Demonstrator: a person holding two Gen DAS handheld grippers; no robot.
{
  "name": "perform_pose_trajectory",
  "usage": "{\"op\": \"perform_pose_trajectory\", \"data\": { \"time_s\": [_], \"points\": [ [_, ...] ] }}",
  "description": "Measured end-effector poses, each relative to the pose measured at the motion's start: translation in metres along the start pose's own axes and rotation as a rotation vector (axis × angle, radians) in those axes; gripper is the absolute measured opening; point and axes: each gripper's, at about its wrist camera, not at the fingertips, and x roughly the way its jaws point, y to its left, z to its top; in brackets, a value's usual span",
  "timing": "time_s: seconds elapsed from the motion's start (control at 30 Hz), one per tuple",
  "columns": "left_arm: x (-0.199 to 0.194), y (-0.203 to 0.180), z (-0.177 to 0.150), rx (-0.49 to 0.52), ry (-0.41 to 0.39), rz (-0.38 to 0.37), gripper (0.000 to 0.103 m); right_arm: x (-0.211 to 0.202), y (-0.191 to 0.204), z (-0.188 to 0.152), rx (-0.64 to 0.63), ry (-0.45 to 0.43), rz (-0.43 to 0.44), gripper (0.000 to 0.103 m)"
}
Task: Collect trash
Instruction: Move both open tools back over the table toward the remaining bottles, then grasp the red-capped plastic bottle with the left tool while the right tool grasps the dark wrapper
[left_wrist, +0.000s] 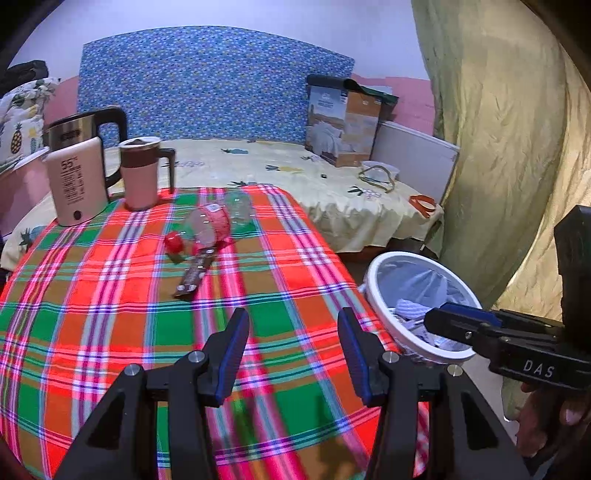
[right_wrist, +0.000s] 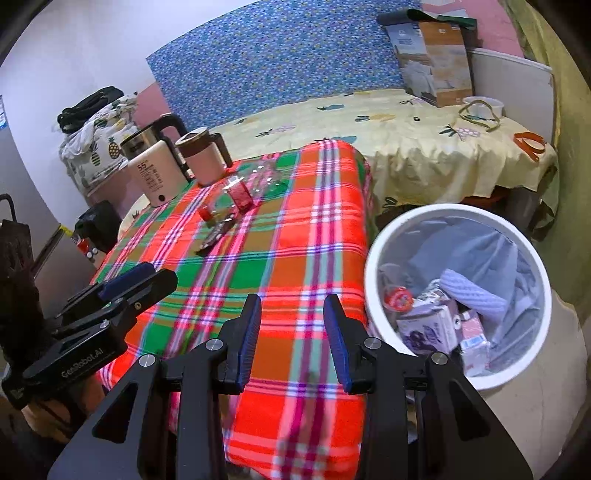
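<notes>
The clear plastic bottle (left_wrist: 207, 230) lies on its side on the tabletop (left_wrist: 110, 314), far ahead of both jaws, its red cap (left_wrist: 173, 242) toward the left; a dark wrapper (left_wrist: 194, 275) lies just before it. The left gripper (left_wrist: 293, 354) is nearer, jaws open and empty; the right gripper (right_wrist: 291, 334) is also open and empty. Only the right wrist view shows the trash inside the white bin (right_wrist: 373, 295).

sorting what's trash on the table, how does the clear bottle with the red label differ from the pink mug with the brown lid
The clear bottle lies on its side; the pink mug stands upright. The bottle is see-through with a red label; the mug is opaque pink with a dark handle. The bottle lies mid-table beside a dark wrapper; the mug stands at the far edge next to a kettle. Both rest on the plaid tablecloth.
</notes>
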Motion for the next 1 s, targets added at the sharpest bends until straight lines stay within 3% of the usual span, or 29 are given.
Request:
{"op": "perform_pose_trajectory", "data": {
  "time_s": [0.47, 1.0],
  "points": [
    [0.011, 0.058, 0.006, -0.059, 0.005, 0.075, 0.052, 0.026, 0.025, 0.012, -0.025, 0.027, 0.028, 0.038],
    [0.078, 0.085, 0.030, -0.037, 0.069, 0.081, 0.052, 0.059, 0.016, 0.032, -0.010, 0.058, 0.031, 0.038]
  ]
}}
